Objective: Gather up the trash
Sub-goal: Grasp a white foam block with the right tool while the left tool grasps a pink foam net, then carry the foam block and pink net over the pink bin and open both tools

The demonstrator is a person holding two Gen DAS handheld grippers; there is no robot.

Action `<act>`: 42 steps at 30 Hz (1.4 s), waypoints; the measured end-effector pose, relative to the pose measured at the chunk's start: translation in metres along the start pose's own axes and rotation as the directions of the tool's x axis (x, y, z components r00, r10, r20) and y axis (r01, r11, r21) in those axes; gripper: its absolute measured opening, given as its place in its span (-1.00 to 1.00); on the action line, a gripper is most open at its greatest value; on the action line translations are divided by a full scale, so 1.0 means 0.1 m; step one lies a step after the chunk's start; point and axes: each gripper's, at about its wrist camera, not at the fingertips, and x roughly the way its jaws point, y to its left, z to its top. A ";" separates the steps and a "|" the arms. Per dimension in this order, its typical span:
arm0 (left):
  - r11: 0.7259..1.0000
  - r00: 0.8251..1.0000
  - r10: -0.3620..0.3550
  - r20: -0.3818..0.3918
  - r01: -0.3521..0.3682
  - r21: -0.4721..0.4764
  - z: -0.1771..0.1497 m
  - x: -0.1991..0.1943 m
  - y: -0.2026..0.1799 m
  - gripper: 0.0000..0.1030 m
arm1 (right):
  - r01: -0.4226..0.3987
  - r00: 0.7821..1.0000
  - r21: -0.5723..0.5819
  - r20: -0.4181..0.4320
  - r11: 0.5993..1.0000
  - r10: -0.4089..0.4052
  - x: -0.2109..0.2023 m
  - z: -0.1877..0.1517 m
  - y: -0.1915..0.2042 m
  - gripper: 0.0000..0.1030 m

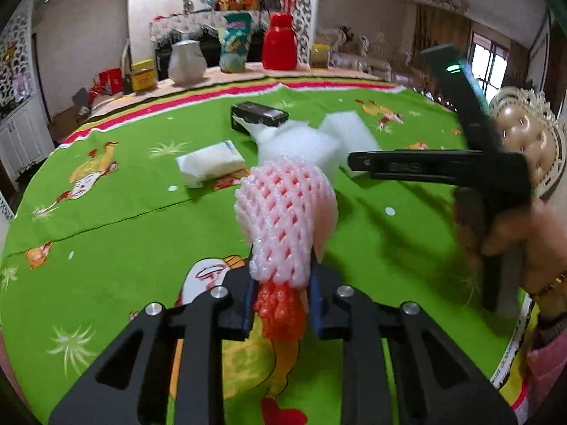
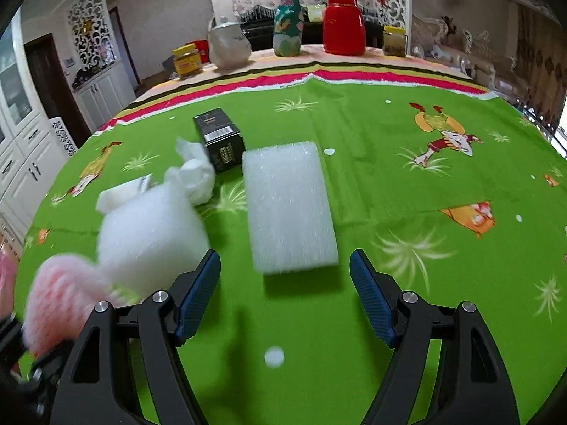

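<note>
**L clamped on foam net; R wide over foam slab**

Your left gripper [image 1: 281, 288] had its jaws pinched tight on a pink foam fruit net [image 1: 285, 212], w/ an orange net [image 1: 280, 313] bunched just below it betw. the blue pads. Net stuck up and fwd from the fingers, above the green tablecloth [image 1: 106, 248].

Your right gripper [image 2: 285, 294] was wide open, nothing betw. the pads. It hovered just short of a white foam slab [image 2: 288, 209] lying flat on the cloth. In the left wrist view your hand [image 1: 517, 233] held that gripper's handle at the right edge.

Other trash on the cloth: a second white foam block [image 2: 149, 237] left of the slab, blurred; crumpled white tissue [image 2: 195, 173] behind it; a black carton [image 2: 219, 140] touching the tissue; a white tissue pack [image 1: 211, 163] nearby.

Far table edge: red jug [image 2: 343, 23], white pitcher [image 2: 228, 46], yellow-lid jar [image 2: 187, 58].
</note>
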 end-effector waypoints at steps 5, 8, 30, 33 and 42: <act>0.998 1.000 0.007 0.026 -0.005 -0.067 -0.11 -0.16 0.14 -0.56 | 0.037 0.999 -0.005 -0.028 0.999 -0.037 0.23 0.14 0.04 0.35; 0.997 0.999 0.026 0.036 -0.023 -0.077 -0.16 -0.25 0.18 -0.56 | 0.036 0.998 -0.009 -0.054 0.999 -0.036 0.30 0.11 0.04 -0.01; 0.994 0.996 0.064 0.069 -0.057 -0.093 -0.73 -0.81 0.17 -0.56 | -0.142 0.983 -0.108 0.097 0.984 0.153 -1.31 -1.31 0.46 -0.03; 0.995 0.994 0.067 0.089 -0.060 -0.080 -0.80 -0.91 0.15 -0.56 | -0.147 0.980 -0.101 0.123 0.984 0.159 -1.41 -1.42 0.50 -0.03; 0.996 0.989 0.076 0.124 -0.069 -0.062 -0.99 -1.06 0.08 -0.56 | -0.172 0.974 -0.090 0.131 0.981 0.183 -1.48 -1.62 0.56 -0.03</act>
